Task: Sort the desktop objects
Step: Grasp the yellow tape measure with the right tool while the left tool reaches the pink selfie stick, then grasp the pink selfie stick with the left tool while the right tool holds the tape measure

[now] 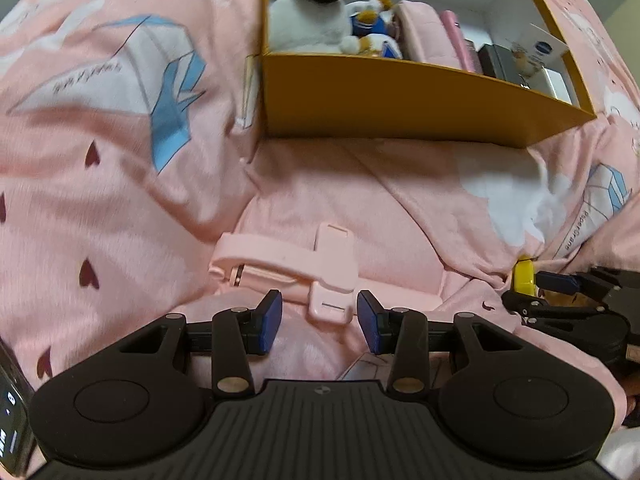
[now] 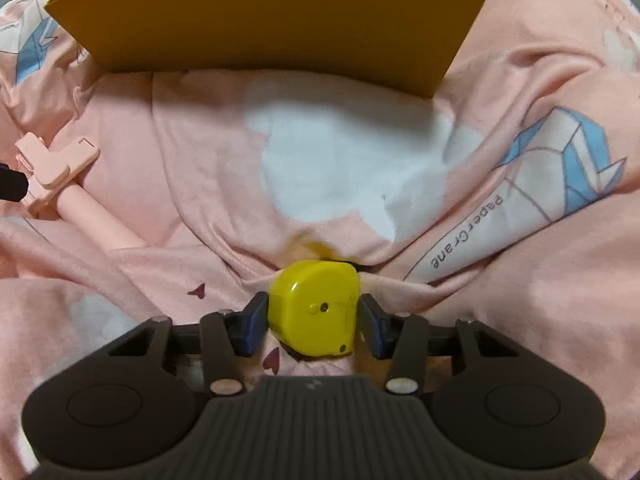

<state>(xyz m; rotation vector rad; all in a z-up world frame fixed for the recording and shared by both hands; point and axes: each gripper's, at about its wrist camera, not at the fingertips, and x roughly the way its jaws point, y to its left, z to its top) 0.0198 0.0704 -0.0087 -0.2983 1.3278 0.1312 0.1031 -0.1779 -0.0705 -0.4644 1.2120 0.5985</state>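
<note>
On a rumpled pink crane-print bedsheet [image 2: 168, 140], near the orange box [image 1: 400, 96], the spread left gripper [image 1: 319, 322] straddles a pink selfie stick [image 1: 280, 268], while the right gripper [image 2: 314, 316] opens around a yellow tape measure [image 2: 314, 308].

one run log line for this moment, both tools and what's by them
left tool: open over pink selfie stick | right tool: open around yellow tape measure, small gaps | orange box: partly filled
</note>
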